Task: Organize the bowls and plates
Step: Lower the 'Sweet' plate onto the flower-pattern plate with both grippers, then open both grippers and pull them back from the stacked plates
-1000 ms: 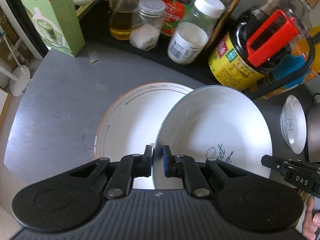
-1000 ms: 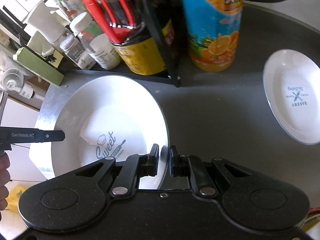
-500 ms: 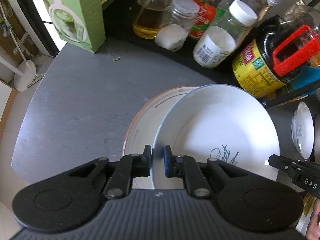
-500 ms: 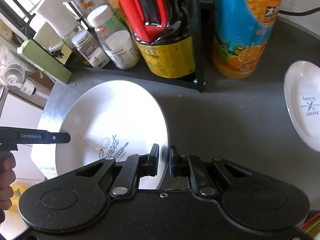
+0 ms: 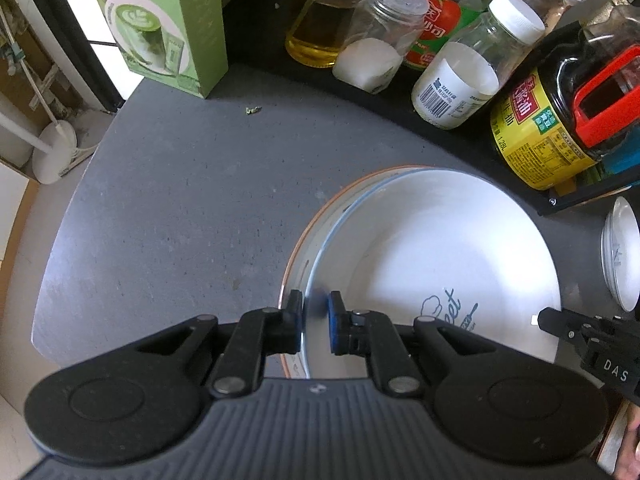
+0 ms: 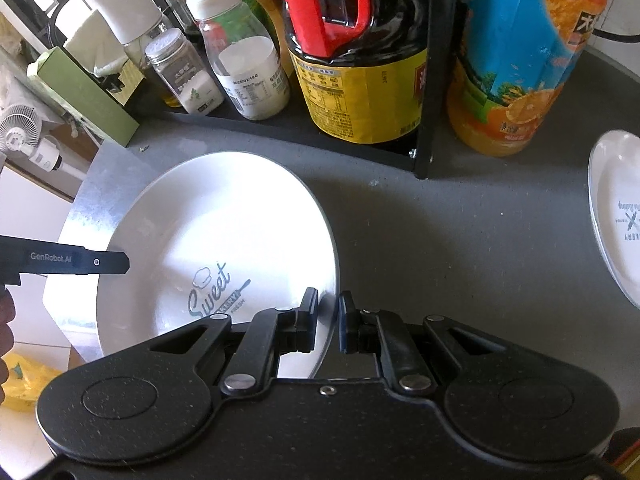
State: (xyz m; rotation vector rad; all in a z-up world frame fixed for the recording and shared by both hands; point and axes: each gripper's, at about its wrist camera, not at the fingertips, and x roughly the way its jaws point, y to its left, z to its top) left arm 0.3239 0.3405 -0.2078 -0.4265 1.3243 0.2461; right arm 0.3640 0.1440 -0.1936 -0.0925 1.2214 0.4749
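Gripping bowl [image 5: 432, 264] at its left rim, left gripper [image 5: 313, 322] clamped; bowl sits nearly centred over plate [image 5: 298, 256], offset slightly right. Right view: right gripper [image 6: 327, 322] clamped on opposite rim, bowl extending left; second plate [image 6: 618, 220] well apart, right.

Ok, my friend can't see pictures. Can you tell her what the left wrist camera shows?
The left gripper pinches the rim of a white plate printed with blue writing, which sits over an orange-rimmed plate on a grey counter. The right gripper reaches the plate's far edge. Behind stand a green box, jars and a soy sauce bottle.
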